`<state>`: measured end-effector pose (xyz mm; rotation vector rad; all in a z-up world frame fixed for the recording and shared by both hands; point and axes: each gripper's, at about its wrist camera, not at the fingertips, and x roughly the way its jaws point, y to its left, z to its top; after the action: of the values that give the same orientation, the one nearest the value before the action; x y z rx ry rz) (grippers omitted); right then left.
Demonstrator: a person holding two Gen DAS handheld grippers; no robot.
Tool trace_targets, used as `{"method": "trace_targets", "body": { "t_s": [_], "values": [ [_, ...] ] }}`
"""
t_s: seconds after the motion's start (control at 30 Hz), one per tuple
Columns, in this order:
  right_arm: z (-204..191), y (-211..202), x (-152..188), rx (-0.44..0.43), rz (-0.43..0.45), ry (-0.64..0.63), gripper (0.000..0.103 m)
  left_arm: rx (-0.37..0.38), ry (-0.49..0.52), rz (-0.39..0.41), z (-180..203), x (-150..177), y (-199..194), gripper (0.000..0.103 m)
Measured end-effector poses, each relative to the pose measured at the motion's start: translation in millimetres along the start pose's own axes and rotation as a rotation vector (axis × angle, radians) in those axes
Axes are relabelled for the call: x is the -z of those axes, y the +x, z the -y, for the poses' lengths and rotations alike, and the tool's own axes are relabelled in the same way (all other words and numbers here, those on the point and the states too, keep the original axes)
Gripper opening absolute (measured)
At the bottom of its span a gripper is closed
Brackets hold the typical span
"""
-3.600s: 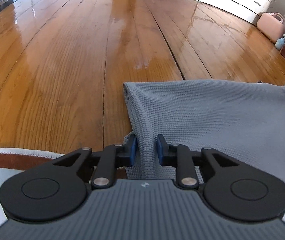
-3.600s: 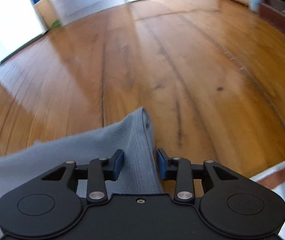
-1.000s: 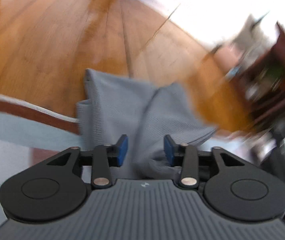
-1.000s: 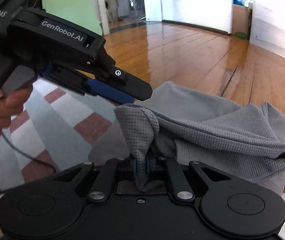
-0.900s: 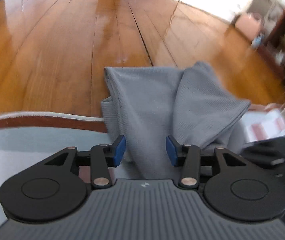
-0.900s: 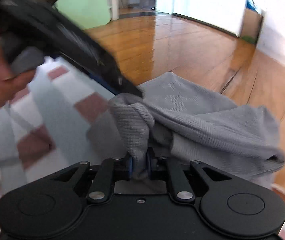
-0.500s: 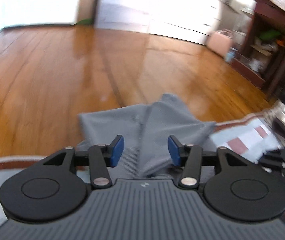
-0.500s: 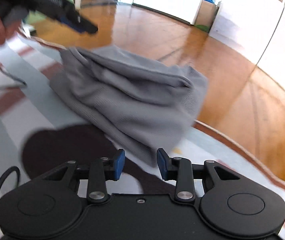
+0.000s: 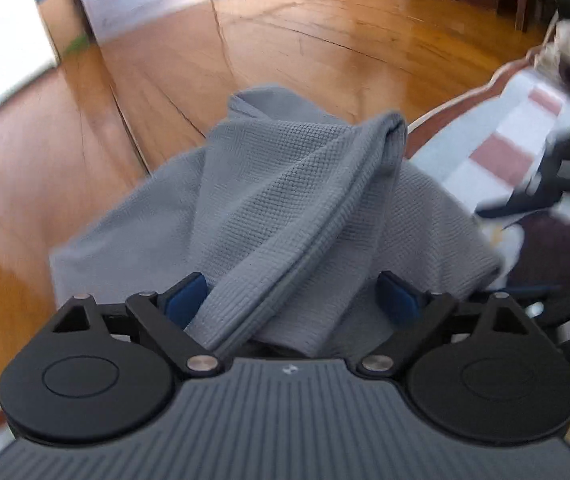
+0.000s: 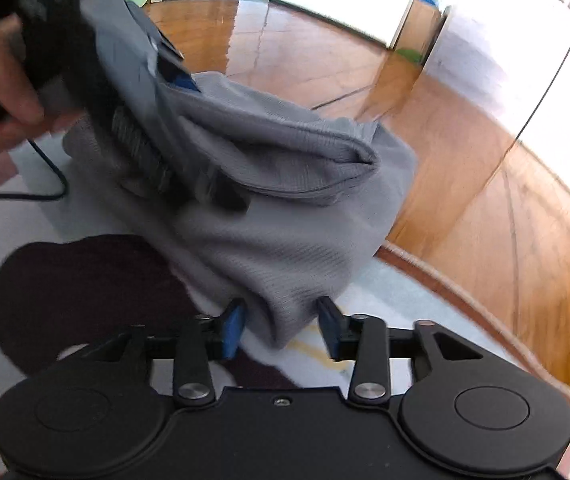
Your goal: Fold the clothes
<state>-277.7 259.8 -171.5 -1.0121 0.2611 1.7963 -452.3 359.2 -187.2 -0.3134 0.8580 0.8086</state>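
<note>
Left wrist view shows your left gripper (image 9: 291, 294) opening around the bunched grey waffle-knit garment (image 9: 269, 200) straddling striped rug (image 9: 505, 152) and wooden floor (image 9: 325, 48), so release cleanly, then flatten it.

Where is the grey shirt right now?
The grey shirt lies bunched in the middle of both wrist views, half on the striped rug and half on the wooden floor. It sits between the opening jaws of both grippers.
</note>
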Motion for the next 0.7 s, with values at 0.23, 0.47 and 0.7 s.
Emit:
{"method": "trace_targets", "body": {
  "t_s": [0.23,0.47,0.7],
  "values": [
    [9.4,-10.4,12.8,0.037,0.041,0.067,0.050,0.008,-0.331,0.083,-57.4,-3.0,-15.8,0.017],
    [15.2,-10.3,18.1,0.037,0.024,0.151,0.031,0.087,-0.993,0.158,-152.1,60.0,-26.7,0.020],
    [10.4,-9.3,18.1,0.068,0.021,0.158,0.031,0.124,-0.859,0.122,-143.3,58.1,-38.4,0.056]
  ]
}}
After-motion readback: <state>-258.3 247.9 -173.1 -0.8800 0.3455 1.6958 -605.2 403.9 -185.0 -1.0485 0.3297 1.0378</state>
